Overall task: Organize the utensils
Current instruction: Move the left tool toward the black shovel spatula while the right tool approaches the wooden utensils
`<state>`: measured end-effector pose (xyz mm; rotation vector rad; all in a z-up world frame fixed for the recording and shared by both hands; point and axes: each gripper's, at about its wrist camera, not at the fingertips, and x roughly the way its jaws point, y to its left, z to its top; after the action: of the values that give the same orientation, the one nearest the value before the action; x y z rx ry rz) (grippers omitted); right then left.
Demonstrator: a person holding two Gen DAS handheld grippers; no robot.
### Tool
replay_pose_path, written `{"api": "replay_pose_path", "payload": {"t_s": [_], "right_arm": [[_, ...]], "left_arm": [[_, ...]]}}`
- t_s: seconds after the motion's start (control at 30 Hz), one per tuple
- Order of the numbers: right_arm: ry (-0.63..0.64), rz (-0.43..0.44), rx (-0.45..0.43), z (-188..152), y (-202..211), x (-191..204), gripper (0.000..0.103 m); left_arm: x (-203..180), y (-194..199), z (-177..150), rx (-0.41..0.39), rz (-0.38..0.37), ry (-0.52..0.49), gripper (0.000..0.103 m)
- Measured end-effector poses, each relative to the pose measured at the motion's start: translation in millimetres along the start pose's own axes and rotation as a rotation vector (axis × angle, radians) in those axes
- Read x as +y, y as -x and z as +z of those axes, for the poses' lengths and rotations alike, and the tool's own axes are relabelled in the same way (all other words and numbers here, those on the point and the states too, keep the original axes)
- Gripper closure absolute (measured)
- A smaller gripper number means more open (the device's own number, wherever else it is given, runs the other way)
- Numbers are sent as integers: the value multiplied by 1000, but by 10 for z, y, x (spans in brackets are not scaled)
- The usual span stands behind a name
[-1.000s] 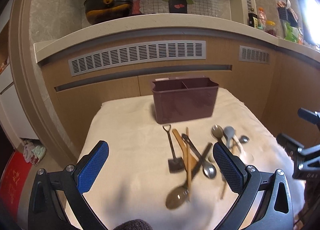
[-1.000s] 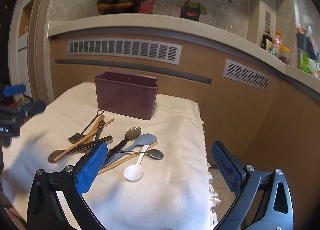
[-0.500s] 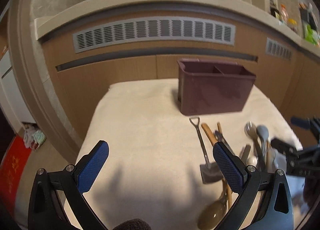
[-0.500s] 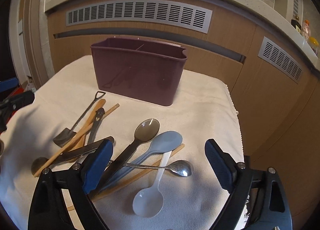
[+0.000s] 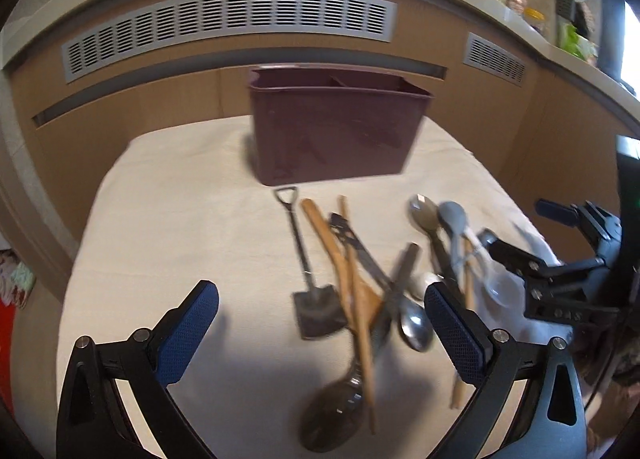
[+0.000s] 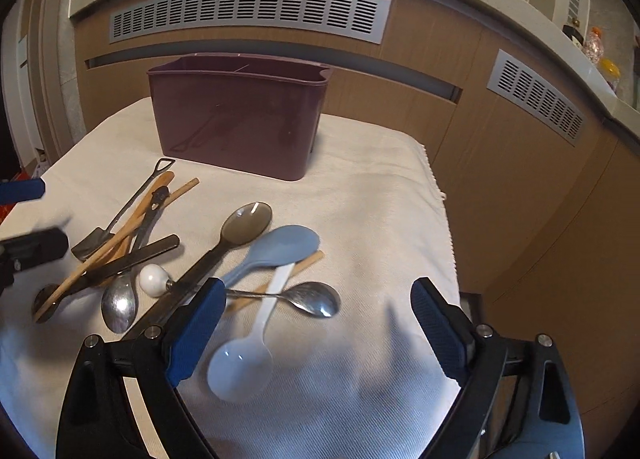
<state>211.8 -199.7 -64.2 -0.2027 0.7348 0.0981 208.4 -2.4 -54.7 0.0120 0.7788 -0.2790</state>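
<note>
Left wrist view
- Left gripper [image 5: 318, 333]: jaws wide apart and closing a little, nothing clamped; it hovers over the left part of the utensil pile.
- Tabletop [image 5: 168, 219]: covered by a cream cloth.
- Maroon caddy [image 5: 334, 135]: upright at the far side of the cloth, a divider visible inside, no utensils seen in it.
- Shovel-shaped spoon [image 5: 308, 279]: dark metal, loop handle towards the caddy, blade lying between the jaws.
- Wooden utensils [image 5: 352, 291]: long pale handles, crossing a dark spoon [image 5: 334, 415] nearest the camera.
- Right gripper [image 5: 560, 255]: at the right edge, above the spoons there.

Right wrist view
- Right gripper [image 6: 316, 329]: jaws apart, holding nothing.
- White spoon [image 6: 244, 367]: bowl between the jaws, handle running up across the steel teaspoon [image 6: 308, 299].
- Blue spoon [image 6: 276, 251]: just beyond the jaws, beside a translucent brown spoon [image 6: 244, 223].
- White-knobbed utensil [image 6: 154, 279]: left of the jaws, beside a steel spoon [image 6: 120, 303].
- Left gripper [image 6: 24, 219]: only partly seen at the left edge.
</note>
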Motion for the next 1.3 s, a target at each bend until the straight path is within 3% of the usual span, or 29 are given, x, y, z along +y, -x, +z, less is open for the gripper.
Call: {"api": "replay_pose_path", "payload": {"t_s": [0.07, 0.2, 0.27, 0.4, 0.5, 0.63, 0.9, 1.07, 1.3], "right_arm": [[-11, 2, -9, -33, 53, -43, 11], [-13, -3, -21, -84, 113, -75, 11], [-20, 2, -21, -97, 114, -86, 11], [-35, 2, -19, -104, 101, -81, 11], [-47, 8, -26, -119, 132, -86, 11], [-73, 6, -30, -172, 145, -122, 9], [-74, 11, -22, -177, 118, -104, 9], [-87, 13, -24, -190, 134, -123, 9], [-93, 21, -24, -192, 145, -114, 9]], "left_arm": [[-64, 0, -64, 31, -38, -34, 23], [-86, 41, -225, 82, -88, -57, 25], [-63, 92, -263, 85, -99, -53, 35], [90, 64, -146, 100, -117, 51, 45], [147, -75, -40, 145, -97, 85, 61], [58, -110, -92, 158, -80, 14, 62], [86, -113, -254, 126, 101, -53, 62], [21, -243, -246, 158, 45, -61, 62], [36, -386, -153, 153, 62, 6, 62]]}}
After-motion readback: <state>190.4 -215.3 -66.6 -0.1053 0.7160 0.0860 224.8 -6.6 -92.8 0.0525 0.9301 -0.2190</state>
